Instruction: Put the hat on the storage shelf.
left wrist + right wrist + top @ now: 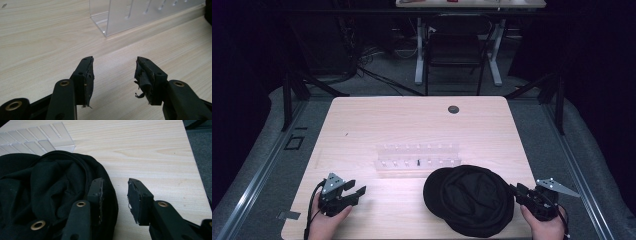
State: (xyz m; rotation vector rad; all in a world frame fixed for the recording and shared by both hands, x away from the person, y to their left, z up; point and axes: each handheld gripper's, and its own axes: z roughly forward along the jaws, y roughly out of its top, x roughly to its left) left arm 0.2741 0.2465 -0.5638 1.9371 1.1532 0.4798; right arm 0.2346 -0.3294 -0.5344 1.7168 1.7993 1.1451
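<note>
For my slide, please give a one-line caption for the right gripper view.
Open right claw at the edge of a crumpled black cap on a light wooden table, clear rack behind.

Black cap [472, 199] near right on tabletop [362, 125], clear rack [418, 159] beyond; right tongs [515, 190] touching its edge, left tongs [358, 191] apart.

No readable text, label, brand, number or sign is showing anywhere: nothing is appearing on the black cap [472, 199], the clear plastic rack [418, 156], the tabletop [362, 125] or either gripper.
</note>
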